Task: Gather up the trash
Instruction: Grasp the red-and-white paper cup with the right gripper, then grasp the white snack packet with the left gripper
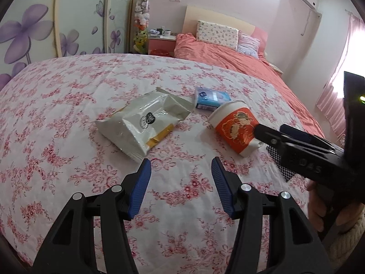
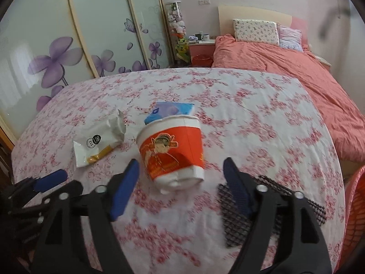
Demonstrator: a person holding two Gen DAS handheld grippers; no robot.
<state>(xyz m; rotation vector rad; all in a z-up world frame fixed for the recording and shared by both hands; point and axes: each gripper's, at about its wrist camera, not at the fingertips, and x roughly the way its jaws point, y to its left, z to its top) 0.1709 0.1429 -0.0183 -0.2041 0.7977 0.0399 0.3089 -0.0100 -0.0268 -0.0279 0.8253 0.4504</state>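
surface: table (image 1: 68, 105) under a pink-flowered cloth, trash spread on it; a bed with an orange quilt (image 1: 228, 54) stands beyond.
left hand-held gripper (image 1: 181, 171): jaws about half open, nothing between the blue pads, hovering over bare cloth. Empty.
right hand-held gripper (image 2: 181, 171): jaws wide, nothing clamped. The paper cup sits just ahead of the tips and partly between them; pads look clear of it on both sides, though the frame is blurred.
paper cup (image 2: 173, 153): white with an orange printed band, lying on its side, crumpled at the base, which faces the right hand-held gripper, mouth pointing away. From the left hand-held gripper it is ahead and to the right.
snack wrapper (image 1: 146, 123): white foil bag with a yellow strip, torn open, straight ahead of the left hand-held gripper, just past its tips, not touched.
tissue pack (image 1: 211, 99): blue, just beyond the cup, far side from both hand-held grippers.
black mesh mat (image 2: 269, 210): flat on the cloth under the right hand-held gripper's right finger.
orange basket (image 2: 355, 217): mesh wall at the far right edge, off the table; likely the bin, can't confirm.
step: judged as lining up on the cup; nothing collected that I can see.
next move needs: push the right hand-held gripper forward until the pads straddle the cup body, then close gently since the thin paper will crush; wrapper is the left's obvious target.
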